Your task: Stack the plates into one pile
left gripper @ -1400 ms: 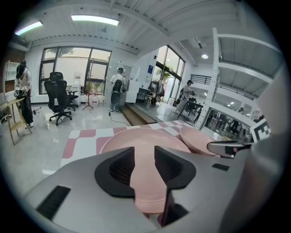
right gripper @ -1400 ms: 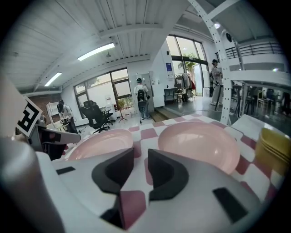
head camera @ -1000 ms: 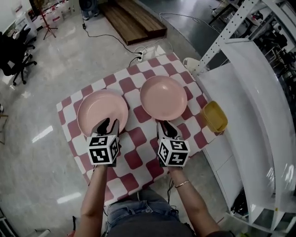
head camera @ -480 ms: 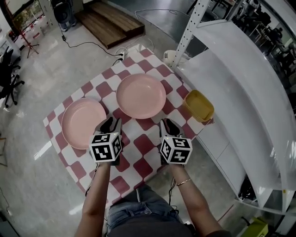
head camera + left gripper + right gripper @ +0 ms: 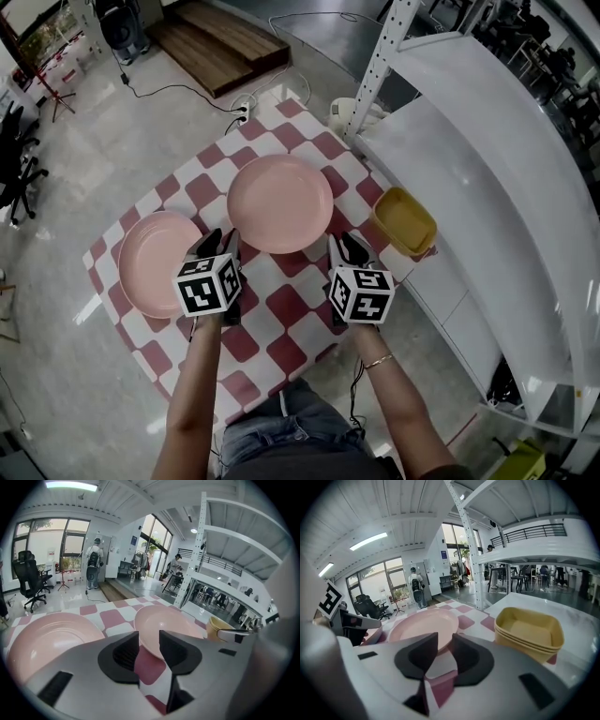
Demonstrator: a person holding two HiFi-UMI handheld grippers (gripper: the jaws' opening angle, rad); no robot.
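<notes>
While both pairs of jaws stand parted with nothing clamped, no part of the stacking is done. Your left gripper [image 5: 149, 638] shows a clear gap between its black pads. Through that gap appear only the near rim of the central plate [image 5: 279, 203] and the checked cloth [image 5: 292, 305]; the pads touch neither. Your right gripper [image 5: 445, 641] is likewise apart and empty, aimed at the same plate's near edge from the other side.

Further out, the two pink plates lie flat on the cloth, side by side and not overlapping. The left plate [image 5: 155, 262] sits just beside your left gripper, and the central plate lies between the two grippers and a little beyond them.

Finding: the whole task remains. One plate has to be gripped, lifted and set on the other. As both grippers flank it, the central plate looks the likelier one to move. The yellow trays [image 5: 405, 221] at the table's right edge play no part.
</notes>
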